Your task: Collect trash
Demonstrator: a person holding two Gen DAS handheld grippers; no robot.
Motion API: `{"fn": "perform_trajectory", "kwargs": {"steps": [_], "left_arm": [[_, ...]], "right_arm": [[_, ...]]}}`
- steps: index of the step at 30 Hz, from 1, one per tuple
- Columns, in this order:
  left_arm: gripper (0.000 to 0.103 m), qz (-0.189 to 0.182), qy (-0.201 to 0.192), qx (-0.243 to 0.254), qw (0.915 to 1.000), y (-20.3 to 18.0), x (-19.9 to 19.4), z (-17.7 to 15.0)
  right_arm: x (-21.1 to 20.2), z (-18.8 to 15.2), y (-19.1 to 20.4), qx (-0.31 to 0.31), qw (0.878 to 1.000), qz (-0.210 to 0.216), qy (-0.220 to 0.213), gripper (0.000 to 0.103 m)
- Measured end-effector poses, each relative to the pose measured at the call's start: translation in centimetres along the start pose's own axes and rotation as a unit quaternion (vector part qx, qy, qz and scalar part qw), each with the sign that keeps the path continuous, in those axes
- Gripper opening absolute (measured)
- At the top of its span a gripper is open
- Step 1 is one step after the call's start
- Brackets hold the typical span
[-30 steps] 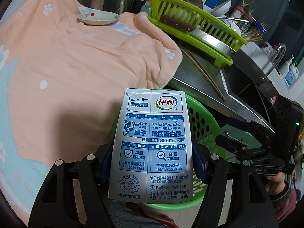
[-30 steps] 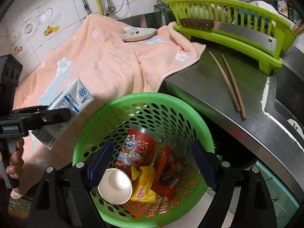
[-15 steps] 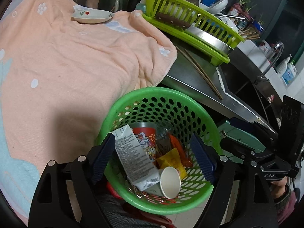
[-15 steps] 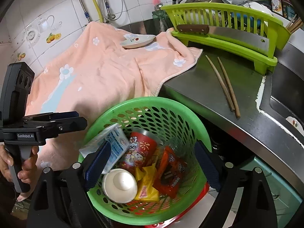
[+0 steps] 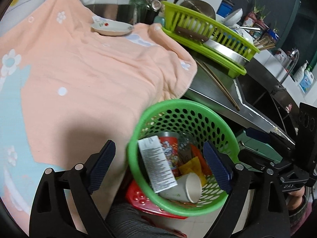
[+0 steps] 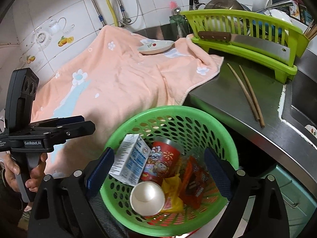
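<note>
Showing, left wrist view: left gripper is hanging wide open and empty above the green basket; the milk carton is lying inside, leaning on a paper cup. The peach towel is covering the desk.

Right wrist view: right gripper is standing open, empty, straddling the basket, where carton, cup and red wrapper are lying.

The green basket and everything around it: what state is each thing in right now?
Green basket: upright, holding trash.
Milk carton: inside, leaning.
Paper cup: inside, on its side.
Red cup: inside, tilted.
Left gripper: open, empty.
Right gripper: open, empty.
Chopsticks: lying on counter.
Dish: resting on towel.
</note>
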State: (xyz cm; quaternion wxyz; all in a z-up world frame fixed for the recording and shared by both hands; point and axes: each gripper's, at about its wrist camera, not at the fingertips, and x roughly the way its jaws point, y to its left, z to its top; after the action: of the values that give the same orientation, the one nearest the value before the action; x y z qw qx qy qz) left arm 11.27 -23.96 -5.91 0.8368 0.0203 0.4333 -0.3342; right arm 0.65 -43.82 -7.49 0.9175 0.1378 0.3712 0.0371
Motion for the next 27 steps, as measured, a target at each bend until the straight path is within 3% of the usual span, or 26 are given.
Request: {"fn": "perform_trajectory", "kwargs": {"steps": [14, 27], "left_arm": [[0.098, 0.080, -0.062, -0.010, 0.9948, 3.9, -5.4, -1.2], [0.098, 0.156, -0.124, -0.025, 0.9797, 6.7, -10.7, -3.1]], "right_arm": [[0.2, 0.2, 4.5, -0.015, 1.000, 0.001, -0.002, 0.090], [0.3, 1.0, 8.3, -0.003, 1.000, 0.008, -0.028, 0.091]]}}
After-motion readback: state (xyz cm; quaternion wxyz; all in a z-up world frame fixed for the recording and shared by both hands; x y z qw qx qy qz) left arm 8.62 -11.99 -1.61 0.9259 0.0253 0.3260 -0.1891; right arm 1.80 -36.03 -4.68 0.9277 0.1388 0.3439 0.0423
